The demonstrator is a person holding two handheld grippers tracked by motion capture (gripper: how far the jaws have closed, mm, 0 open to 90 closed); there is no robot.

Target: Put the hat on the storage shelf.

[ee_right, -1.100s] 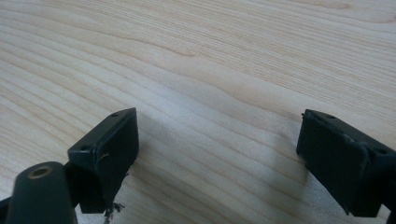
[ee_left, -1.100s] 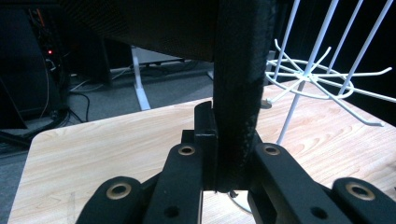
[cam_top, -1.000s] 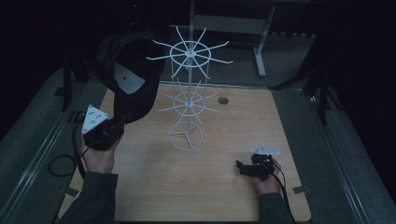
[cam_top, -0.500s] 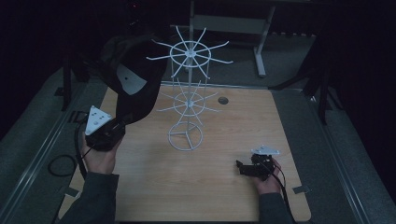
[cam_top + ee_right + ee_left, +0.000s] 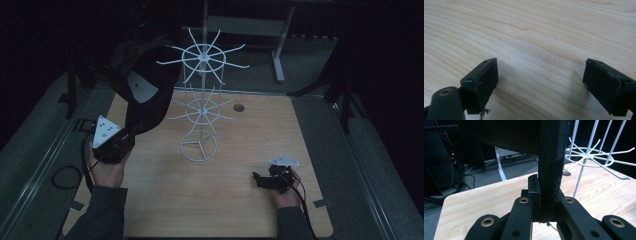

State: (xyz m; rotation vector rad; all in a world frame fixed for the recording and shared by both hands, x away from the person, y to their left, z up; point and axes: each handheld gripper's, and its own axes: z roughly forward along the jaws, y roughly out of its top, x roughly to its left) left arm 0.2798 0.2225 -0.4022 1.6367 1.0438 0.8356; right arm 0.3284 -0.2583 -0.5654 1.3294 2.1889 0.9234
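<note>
Left gripper (image 5: 131,136), fingers clamped on the black cap (image 5: 145,85), has carried it nearer the white wire rack (image 5: 200,107); hanging looks imminent. Right gripper (image 5: 260,179) rests on the table (image 5: 240,150), fingers wide apart, empty.

High view overlooks table (image 5: 240,200); gripper views skim it closely

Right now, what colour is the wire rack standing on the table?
White; the wire rack shows best in the high view.
</note>
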